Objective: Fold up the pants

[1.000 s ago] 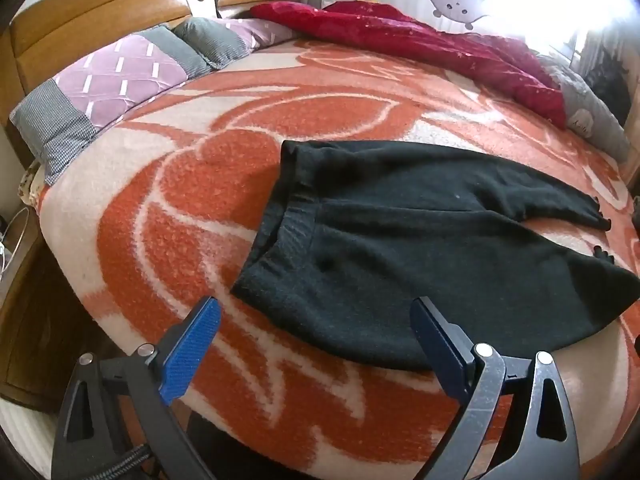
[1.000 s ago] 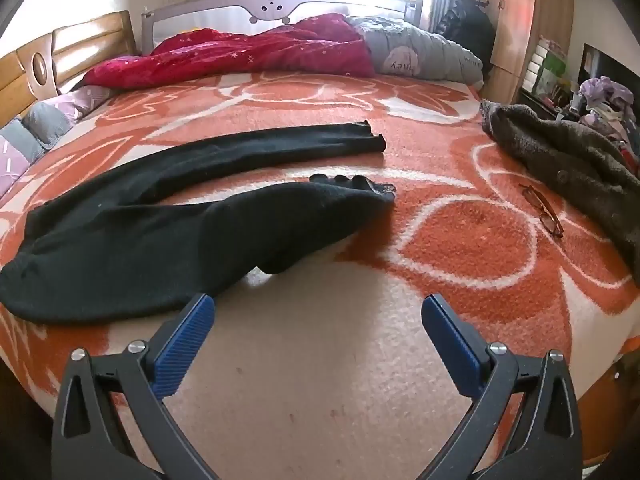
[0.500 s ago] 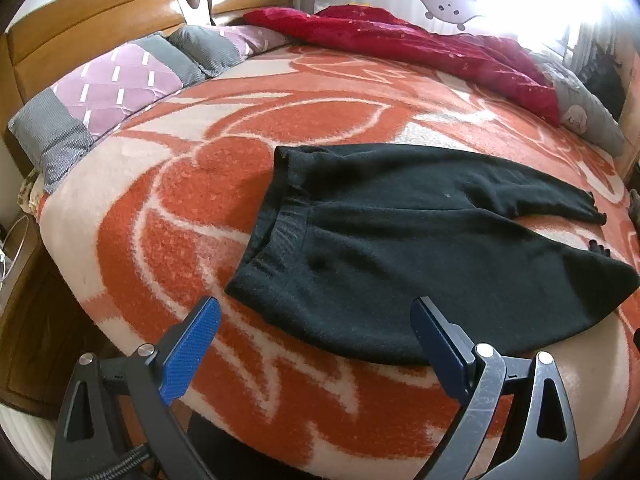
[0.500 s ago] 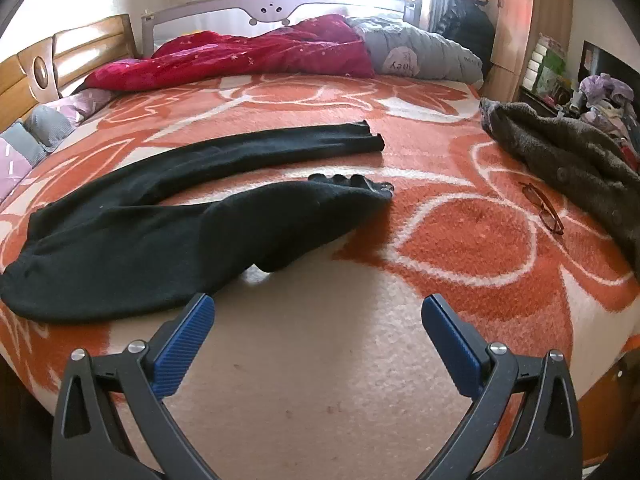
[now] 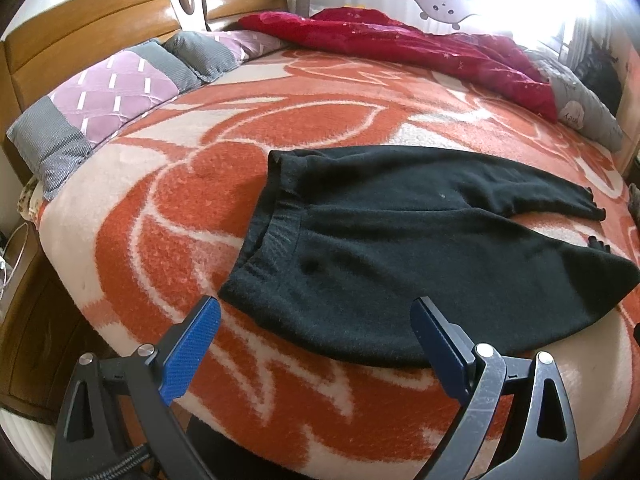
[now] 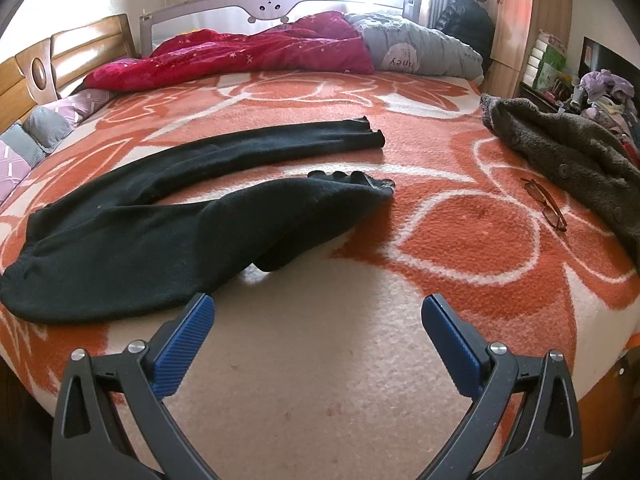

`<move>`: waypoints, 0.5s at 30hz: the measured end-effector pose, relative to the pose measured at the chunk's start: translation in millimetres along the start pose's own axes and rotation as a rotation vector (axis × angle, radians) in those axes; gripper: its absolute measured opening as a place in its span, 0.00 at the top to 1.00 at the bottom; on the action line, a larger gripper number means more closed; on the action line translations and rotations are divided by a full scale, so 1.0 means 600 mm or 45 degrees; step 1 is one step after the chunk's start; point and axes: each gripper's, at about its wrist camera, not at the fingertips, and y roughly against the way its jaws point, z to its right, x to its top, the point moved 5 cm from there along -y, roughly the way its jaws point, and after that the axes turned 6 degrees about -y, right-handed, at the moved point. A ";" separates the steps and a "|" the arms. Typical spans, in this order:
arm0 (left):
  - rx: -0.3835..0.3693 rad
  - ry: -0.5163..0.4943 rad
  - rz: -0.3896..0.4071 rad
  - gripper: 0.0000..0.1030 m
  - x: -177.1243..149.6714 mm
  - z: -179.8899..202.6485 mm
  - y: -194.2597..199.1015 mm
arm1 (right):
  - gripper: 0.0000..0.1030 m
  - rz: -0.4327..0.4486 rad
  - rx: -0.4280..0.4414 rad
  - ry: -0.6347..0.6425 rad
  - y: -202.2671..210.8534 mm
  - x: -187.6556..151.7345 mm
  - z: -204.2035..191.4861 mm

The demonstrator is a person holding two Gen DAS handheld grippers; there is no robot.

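Black pants (image 5: pixel 400 248) lie flat on the orange and cream blanket (image 5: pixel 168 208), waistband to the left, both legs running right. In the right wrist view the pants (image 6: pixel 160 232) show with the far leg straight and the near leg bunched, its cuff near the middle of the bed. My left gripper (image 5: pixel 316 320) is open and empty, just short of the pants' near edge below the waistband. My right gripper (image 6: pixel 318 316) is open and empty over bare blanket (image 6: pixel 320 360), in front of the near leg.
A red quilt (image 6: pixel 248 56) and grey bedding (image 6: pixel 420 56) lie at the far side. Pillows (image 5: pixel 104 96) line the wooden headboard (image 5: pixel 80 28). A brown fuzzy garment (image 6: pixel 572 160) and eyeglasses (image 6: pixel 544 204) lie at the right. A wooden nightstand (image 5: pixel 36 320) stands below the bed edge.
Both grippers have drifted slightly; the left view has shifted so the pants sit a little lower and nearer. Both stay open. The pants have not moved.
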 end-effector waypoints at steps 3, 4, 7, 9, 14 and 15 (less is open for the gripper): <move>0.014 -0.012 0.017 0.06 0.002 0.001 0.002 | 0.00 -0.001 0.000 0.003 -0.001 0.000 -0.001; 0.018 -0.017 0.022 0.06 0.003 0.001 0.002 | 0.00 -0.002 -0.001 0.003 -0.002 0.000 -0.001; 0.029 -0.027 0.032 0.06 0.003 0.007 0.004 | 0.00 -0.002 -0.001 0.000 -0.001 0.000 -0.001; 0.025 -0.029 0.029 0.06 0.002 0.009 0.003 | 0.00 -0.004 -0.003 0.002 -0.002 0.000 -0.001; 0.022 -0.031 0.019 0.06 0.001 0.012 0.000 | 0.00 -0.006 -0.003 0.003 -0.005 -0.001 -0.002; 0.021 -0.033 0.018 0.06 0.001 0.012 -0.001 | 0.00 -0.008 -0.003 0.003 -0.007 -0.002 -0.002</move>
